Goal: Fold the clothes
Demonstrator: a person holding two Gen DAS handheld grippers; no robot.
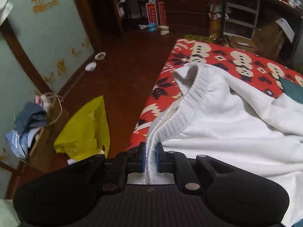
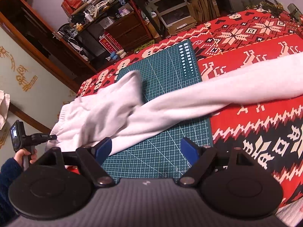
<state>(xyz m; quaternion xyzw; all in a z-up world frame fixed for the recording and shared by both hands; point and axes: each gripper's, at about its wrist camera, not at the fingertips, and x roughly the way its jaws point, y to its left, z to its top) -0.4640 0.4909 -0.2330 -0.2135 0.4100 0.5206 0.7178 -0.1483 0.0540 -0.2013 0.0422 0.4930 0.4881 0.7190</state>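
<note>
Left wrist view: the white sweatpants (image 1: 217,117) are clamped at the waistband by the left gripper (image 1: 151,158) at the bed's (image 1: 223,56) left edge, while the right gripper (image 2: 146,148) is held open, empty, just beside a pant leg on the cutting mat (image 2: 166,71).

Dim, warm indoor light, no visible lamp or window; strongest on the white garment (image 1: 227,124), nearly washed out in its flat parts. Deep murk among the far shelves (image 1: 170,5). Strong fisheye bending at the edges, black corners. Motion smear on a raised cloth fold (image 2: 130,83) in the right wrist view; soft, noisy detail throughout
</note>
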